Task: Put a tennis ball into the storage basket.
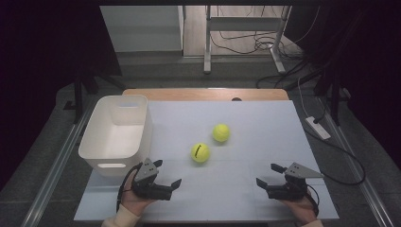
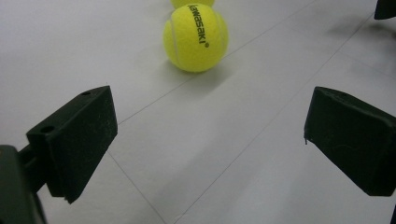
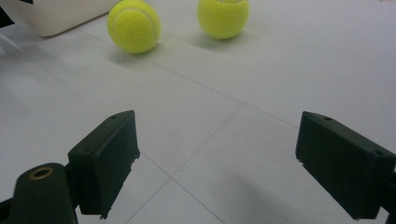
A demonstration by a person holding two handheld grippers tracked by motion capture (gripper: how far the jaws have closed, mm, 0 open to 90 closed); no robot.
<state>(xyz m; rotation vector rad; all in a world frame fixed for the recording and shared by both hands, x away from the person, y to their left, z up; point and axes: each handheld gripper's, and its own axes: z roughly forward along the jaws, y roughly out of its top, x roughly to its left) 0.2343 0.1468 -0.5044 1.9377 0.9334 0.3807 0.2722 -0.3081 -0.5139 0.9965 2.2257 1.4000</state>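
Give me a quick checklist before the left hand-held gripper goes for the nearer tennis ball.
1. Left hand-held gripper open, nothing between the jaws: ok.
2. Nearer tennis ball free on the white table, apart from the farther ball: ok.
3. Path from the left hand-held gripper to the nearer tennis ball free of things: ok.
4. White bin upright, nothing seen inside: ok.
5. Right hand-held gripper open, off to the side: ok.

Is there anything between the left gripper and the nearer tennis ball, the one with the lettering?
Nothing visible. In the left gripper view, bare white table runs from the open left gripper up to the nearer tennis ball. The second ball sits beyond it, not in the path.
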